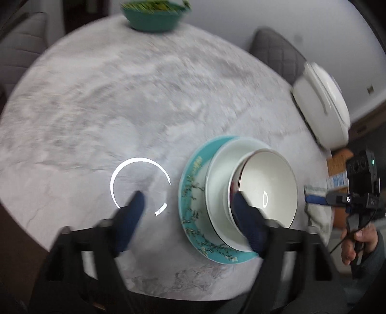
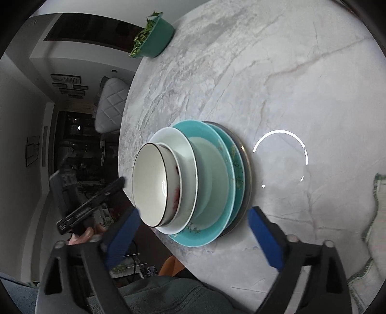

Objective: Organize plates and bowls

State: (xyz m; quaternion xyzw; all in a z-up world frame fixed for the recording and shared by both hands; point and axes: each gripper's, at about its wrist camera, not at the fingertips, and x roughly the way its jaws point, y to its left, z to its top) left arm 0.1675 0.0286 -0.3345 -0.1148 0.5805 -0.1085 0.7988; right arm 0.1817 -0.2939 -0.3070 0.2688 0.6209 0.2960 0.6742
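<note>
The marble table [image 2: 277,72] carries everything, and the stack sits close to its near edge: a dark plate [image 2: 246,154] at the bottom, a teal plate [image 2: 237,166] on it, a white plate [image 1: 217,169] above that, and a dark-rimmed bowl [image 1: 270,178] on top, which in the right wrist view seems to nest in a second bowl with a red mark on its side. A white lidded pot [image 1: 320,103] stands well apart to one side, a green bowl [image 1: 154,17] of greens at the far rim, a cloth [image 2: 378,217] at the right. Both grippers are free of the stack. The left gripper [image 1: 190,210] has its jaws wide apart with nothing between them; one finger hangs over the bowl's rim, the other over bare table. The right gripper [image 2: 195,231] is spread fully, straddling the stack's near side without pressing on anything. To my eye the stacking looks done, so the risk is in leaving: the pile leans off-centre towards the table edge, and a finger catching the bowl's rim on the way out could tip the bowls or slide the plates off the side
</note>
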